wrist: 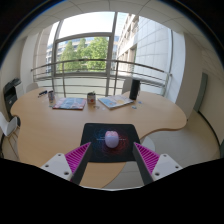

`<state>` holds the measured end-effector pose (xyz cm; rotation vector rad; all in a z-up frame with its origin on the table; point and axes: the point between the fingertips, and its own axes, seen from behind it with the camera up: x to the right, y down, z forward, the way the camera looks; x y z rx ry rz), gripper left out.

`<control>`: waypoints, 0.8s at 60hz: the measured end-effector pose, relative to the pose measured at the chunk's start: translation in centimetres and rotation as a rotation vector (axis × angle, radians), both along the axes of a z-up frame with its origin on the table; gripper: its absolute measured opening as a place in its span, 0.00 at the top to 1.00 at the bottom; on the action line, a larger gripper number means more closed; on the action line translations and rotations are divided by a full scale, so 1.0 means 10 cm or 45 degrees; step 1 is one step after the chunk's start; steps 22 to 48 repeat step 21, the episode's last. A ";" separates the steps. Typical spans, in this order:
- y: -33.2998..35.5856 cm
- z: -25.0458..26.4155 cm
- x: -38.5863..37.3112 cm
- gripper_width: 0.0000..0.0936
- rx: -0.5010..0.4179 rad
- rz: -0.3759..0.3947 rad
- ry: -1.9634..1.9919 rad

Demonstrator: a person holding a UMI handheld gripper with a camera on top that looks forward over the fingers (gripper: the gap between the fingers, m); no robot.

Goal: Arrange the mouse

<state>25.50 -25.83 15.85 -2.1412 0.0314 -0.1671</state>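
Observation:
A small pale pink mouse [111, 139] sits in the middle of a dark mouse mat [97, 131] on a light wooden table [50, 130]. My gripper [112, 158] hovers just short of the mat's near edge, with the mouse ahead of and between the lines of the two fingers. The fingers [78, 158] are spread wide apart, their magenta pads showing, and nothing is held between them.
At the table's far side lie papers or books [70, 103], a cup [91, 98], another small container [52, 98] and a dark monitor-like object [134, 90]. A chair [9, 100] stands at the left. Large windows [90, 50] are beyond. The table's front edge curves inward near the mat.

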 end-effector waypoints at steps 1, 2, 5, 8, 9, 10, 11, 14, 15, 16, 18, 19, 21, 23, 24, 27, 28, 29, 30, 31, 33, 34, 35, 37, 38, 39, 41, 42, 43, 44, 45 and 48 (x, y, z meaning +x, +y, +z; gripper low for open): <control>-0.06 0.02 -0.02 0.10 0.000 0.002 -0.002; -0.11 0.03 -0.03 0.10 0.002 0.002 -0.004; -0.25 0.07 -0.07 0.10 0.005 0.002 -0.004; -0.36 0.11 -0.10 0.09 0.006 -0.003 0.003; -0.39 0.12 -0.10 0.10 0.007 -0.005 0.004; -0.43 0.13 -0.11 0.10 0.007 -0.007 0.004; -0.46 0.14 -0.11 0.10 0.007 -0.009 0.003; -0.51 0.14 -0.12 0.09 0.013 -0.016 0.005; -0.54 0.16 -0.12 0.09 0.017 -0.015 0.004; -0.55 0.18 -0.12 0.09 0.020 -0.013 0.002; -0.58 0.21 -0.12 0.10 0.025 -0.009 -0.001; -0.60 0.22 -0.13 0.09 0.026 -0.008 -0.002; -0.61 0.24 -0.13 0.10 0.029 -0.006 -0.003; -0.61 0.24 -0.13 0.10 0.029 -0.006 -0.003; -0.61 0.24 -0.13 0.10 0.029 -0.006 -0.003; -0.61 0.24 -0.13 0.10 0.029 -0.006 -0.003; -0.61 0.24 -0.13 0.10 0.029 -0.006 -0.003; -0.61 0.24 -0.13 0.10 0.029 -0.006 -0.003; -0.61 0.24 -0.13 0.10 0.029 -0.006 -0.003; -0.61 0.24 -0.13 0.10 0.029 -0.006 -0.003; -0.61 0.24 -0.13 0.10 0.029 -0.006 -0.003; -0.61 0.24 -0.13 0.10 0.029 -0.006 -0.003; -0.61 0.24 -0.13 0.10 0.029 -0.006 -0.003; -0.61 0.24 -0.13 0.10 0.029 -0.006 -0.003; -0.61 0.24 -0.13 0.10 0.029 -0.006 -0.003; -0.61 0.24 -0.13 0.10 0.029 -0.006 -0.003; -0.61 0.24 -0.13 0.10 0.029 -0.006 -0.003; -0.61 0.24 -0.13 0.10 0.029 -0.006 -0.003; -0.61 0.24 -0.13 0.10 0.029 -0.006 -0.003; -0.61 0.24 -0.13 0.10 0.029 -0.006 -0.003; -0.61 0.24 -0.13 0.10 0.029 -0.006 -0.003; -0.61 0.24 -0.13 0.10 0.029 -0.006 -0.003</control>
